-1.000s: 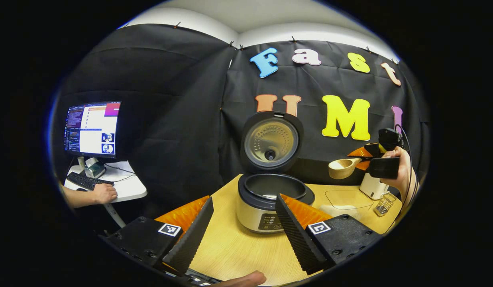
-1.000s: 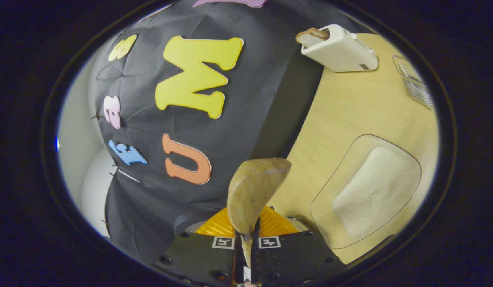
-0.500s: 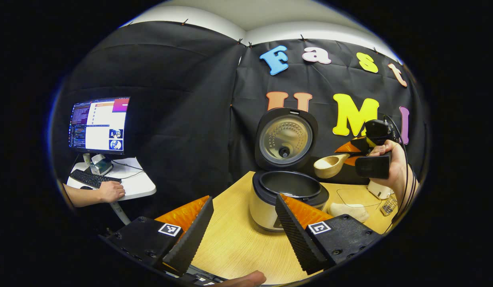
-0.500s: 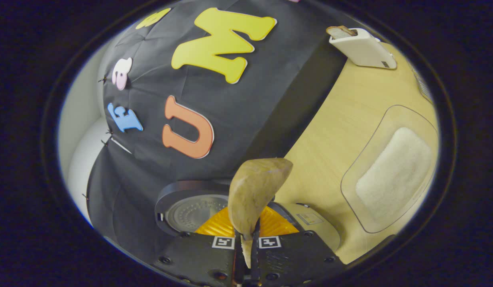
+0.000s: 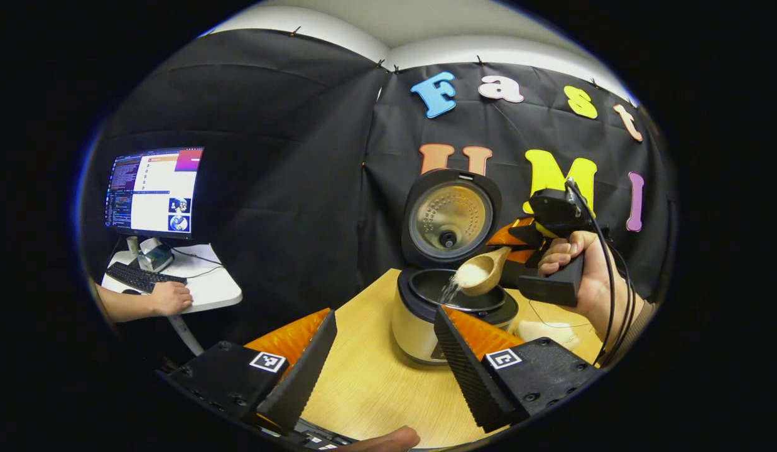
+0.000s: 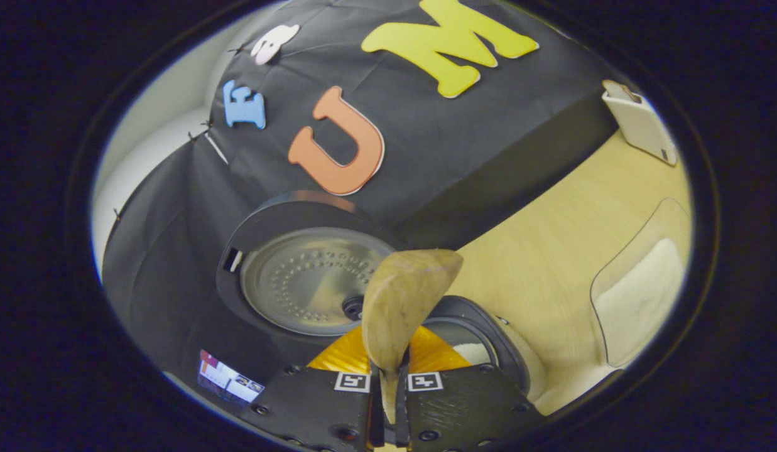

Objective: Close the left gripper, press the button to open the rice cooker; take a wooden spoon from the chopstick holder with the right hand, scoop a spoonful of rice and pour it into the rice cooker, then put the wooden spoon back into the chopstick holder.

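Observation:
The rice cooker (image 5: 419, 326) stands on the wooden table with its lid (image 5: 450, 216) raised. In the left gripper view, my right gripper (image 5: 517, 248) is held in a hand above the pot's right rim. It is shut on the handle of the wooden spoon (image 5: 479, 274). The spoon's bowl is tipped over the pot and rice is falling from it. In the right gripper view the spoon (image 6: 404, 307) sticks out from my right gripper (image 6: 388, 402), over the pot's rim (image 6: 489, 333) and below the lid (image 6: 306, 276). My left gripper (image 5: 382, 370) hangs open in front of the cooker, holding nothing.
A clear tray of rice (image 6: 639, 295) lies on the table right of the cooker, also seen in the left gripper view as the tray (image 5: 548, 329). A white toaster (image 6: 642, 122) stands at the back. A person's hand (image 5: 165, 298) rests by a keyboard under a monitor (image 5: 152, 191).
My right gripper carried the spoon left from beside the toaster to above the pot and tipped it, so rice now spills out. My left gripper shifted a little and stayed open.

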{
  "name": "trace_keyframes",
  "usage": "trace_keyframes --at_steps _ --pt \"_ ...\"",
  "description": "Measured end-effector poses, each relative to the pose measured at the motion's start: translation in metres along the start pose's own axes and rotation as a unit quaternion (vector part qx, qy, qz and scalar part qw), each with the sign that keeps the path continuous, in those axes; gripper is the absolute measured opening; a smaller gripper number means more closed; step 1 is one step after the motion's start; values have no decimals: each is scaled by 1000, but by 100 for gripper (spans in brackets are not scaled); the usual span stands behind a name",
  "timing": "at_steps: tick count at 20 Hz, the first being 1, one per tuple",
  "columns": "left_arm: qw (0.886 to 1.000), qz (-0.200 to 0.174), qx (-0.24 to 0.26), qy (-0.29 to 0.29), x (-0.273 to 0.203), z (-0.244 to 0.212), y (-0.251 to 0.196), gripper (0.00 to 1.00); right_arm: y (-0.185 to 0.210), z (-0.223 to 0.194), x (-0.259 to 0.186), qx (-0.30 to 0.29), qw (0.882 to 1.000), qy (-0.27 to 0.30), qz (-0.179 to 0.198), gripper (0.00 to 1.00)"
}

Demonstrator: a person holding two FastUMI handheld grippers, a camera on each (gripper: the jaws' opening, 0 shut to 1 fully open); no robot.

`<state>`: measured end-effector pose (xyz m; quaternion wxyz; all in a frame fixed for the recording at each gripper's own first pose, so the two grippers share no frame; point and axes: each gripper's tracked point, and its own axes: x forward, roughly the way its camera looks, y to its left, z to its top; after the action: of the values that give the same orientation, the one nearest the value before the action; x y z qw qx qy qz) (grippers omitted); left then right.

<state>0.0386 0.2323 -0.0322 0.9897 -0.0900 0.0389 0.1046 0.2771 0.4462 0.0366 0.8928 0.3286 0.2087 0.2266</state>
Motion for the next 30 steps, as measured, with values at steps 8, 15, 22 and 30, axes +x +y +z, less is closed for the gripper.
trace_keyframes --at_steps 8,15,22,30 --pt "1000 -2 -9 1 0 -1 2 97 20 3 0 -197 979 -42 -10 7" --pt "1000 -5 -8 -1 0 1 0 97 42 6 -4 -337 938 -84 -21 7" --pt "1000 -4 0 1 1 -1 0 98 64 5 -19 -439 890 -122 -26 7" --pt "1000 10 2 5 3 -4 6 98 67 4 -20 -505 852 -134 -41 7"
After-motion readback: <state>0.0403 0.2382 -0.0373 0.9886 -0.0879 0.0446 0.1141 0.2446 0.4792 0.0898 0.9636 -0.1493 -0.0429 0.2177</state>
